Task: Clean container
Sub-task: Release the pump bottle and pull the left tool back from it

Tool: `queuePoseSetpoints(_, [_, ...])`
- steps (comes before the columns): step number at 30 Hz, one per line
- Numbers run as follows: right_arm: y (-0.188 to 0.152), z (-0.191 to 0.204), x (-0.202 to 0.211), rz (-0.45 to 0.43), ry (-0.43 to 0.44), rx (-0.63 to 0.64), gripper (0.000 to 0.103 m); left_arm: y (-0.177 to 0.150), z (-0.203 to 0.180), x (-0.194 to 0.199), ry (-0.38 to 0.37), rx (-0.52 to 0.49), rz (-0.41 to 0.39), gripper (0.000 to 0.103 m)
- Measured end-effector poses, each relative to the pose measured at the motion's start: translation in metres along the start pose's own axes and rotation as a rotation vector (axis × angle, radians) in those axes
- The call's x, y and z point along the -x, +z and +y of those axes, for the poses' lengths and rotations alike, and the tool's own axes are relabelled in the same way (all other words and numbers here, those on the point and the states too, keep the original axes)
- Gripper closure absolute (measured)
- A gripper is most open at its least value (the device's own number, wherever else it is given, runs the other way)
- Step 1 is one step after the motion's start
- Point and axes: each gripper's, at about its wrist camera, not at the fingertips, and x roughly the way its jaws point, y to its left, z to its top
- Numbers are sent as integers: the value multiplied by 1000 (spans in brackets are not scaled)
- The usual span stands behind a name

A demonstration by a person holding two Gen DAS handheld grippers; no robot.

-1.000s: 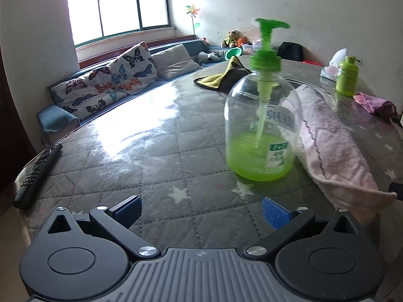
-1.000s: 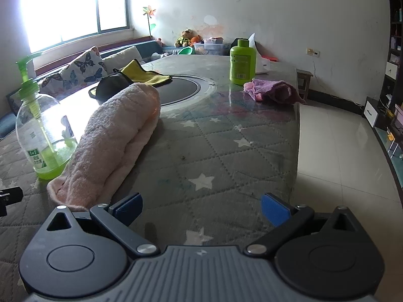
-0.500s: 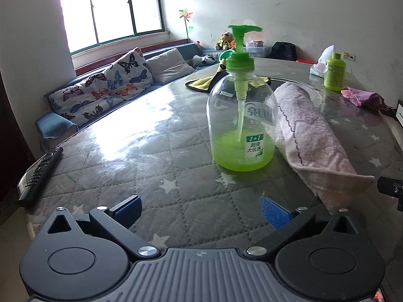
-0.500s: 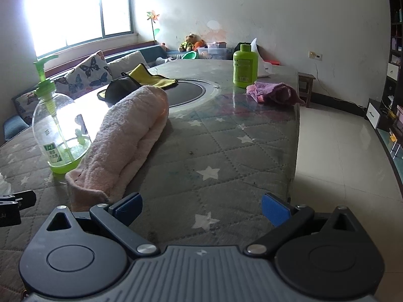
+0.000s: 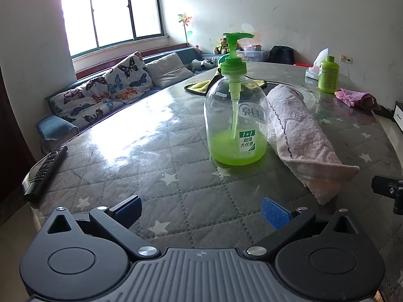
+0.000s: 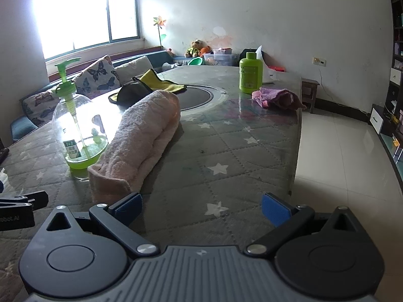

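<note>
The pump bottle (image 5: 236, 123) is seen upright on the table (image 5: 141, 151), at twelve o'clock from the left gripper (image 5: 201, 212), whose fingers are spread wide and empty. The rolled pink towel (image 6: 143, 141) is laid just beside it at three o'clock. The right gripper (image 6: 201, 210) is likewise held agape, nothing clasped.

We were in a lived-in home, a sitting room. Ahead and left of the left claw ran a long window-side sofa (image 5: 105, 100) with butterfly-print cushions (image 5: 121, 85). A TV remote (image 5: 45, 170) lay on the quilted, glass-topped table (image 5: 156, 151) at far left. Straight ahead, soft toys (image 6: 197, 47) sat by the far wall; tiled floor (image 6: 340, 151) spread right of the right claw.
</note>
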Motion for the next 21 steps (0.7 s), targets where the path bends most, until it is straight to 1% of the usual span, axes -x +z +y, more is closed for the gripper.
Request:
queuePoseSetpoints(8, [-2, 4, 3, -4, 9, 6, 0, -3, -2, 3, -5, -3, -3, 0])
queuePoseSetpoints(21, [-1, 1, -12, 27, -1, -3, 0, -1, 2, -14, 2, 5, 28, 0])
